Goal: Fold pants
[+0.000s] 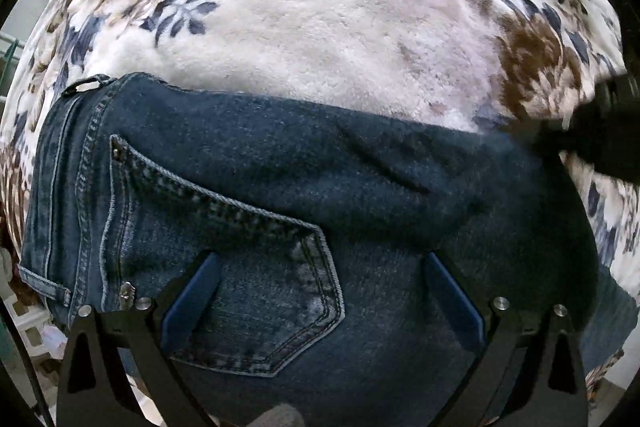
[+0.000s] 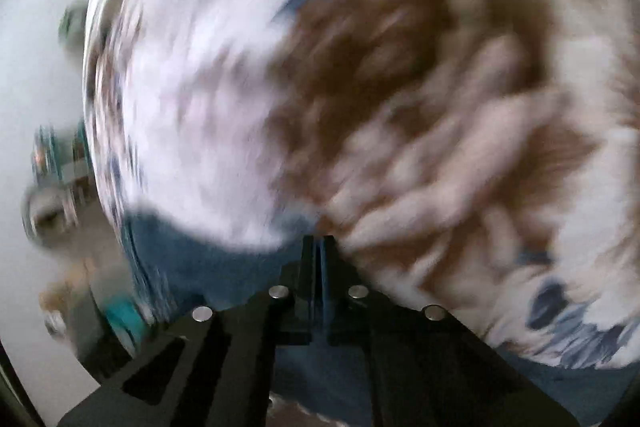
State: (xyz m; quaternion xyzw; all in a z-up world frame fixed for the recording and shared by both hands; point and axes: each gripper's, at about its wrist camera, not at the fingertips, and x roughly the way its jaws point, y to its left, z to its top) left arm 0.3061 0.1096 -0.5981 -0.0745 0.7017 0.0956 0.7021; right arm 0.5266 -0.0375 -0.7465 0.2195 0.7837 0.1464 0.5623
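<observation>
Your left gripper (image 1: 320, 259) hangs low over the jeans (image 1: 280, 187), its jaws spread wide apart with nothing between them but denim below. The blue pads (image 1: 192, 299) frame the back pocket (image 1: 256, 267), which lies face up with its point aimed toward the camera. At the far left of your left wrist view you see the waistband edge and a belt loop (image 1: 86, 83); a small metal rivet (image 1: 126, 291) sits at the pocket's near corner. From there the jeans run rightward as a dark folded band, one layer lapped over the other with a soft crease across the middle. They rest on a fleecy white blanket (image 1: 320, 27) printed with blue leaves and brown flowers, which spreads out beyond the denim on the far and right sides. At the right edge a dark blurred shape (image 1: 600, 131) crosses the fabric's far corner; it may be your other tool, though the blur leaves that unsure.

Your right wrist view is heavily smeared. The right gripper (image 2: 318, 247) has its jaws pressed together, and no cloth shows between them. Blue denim (image 2: 192, 255) lies low and to the left of the fingers, and the blanket's (image 2: 200, 87) white pile and a large brown flower fill the rest.
</observation>
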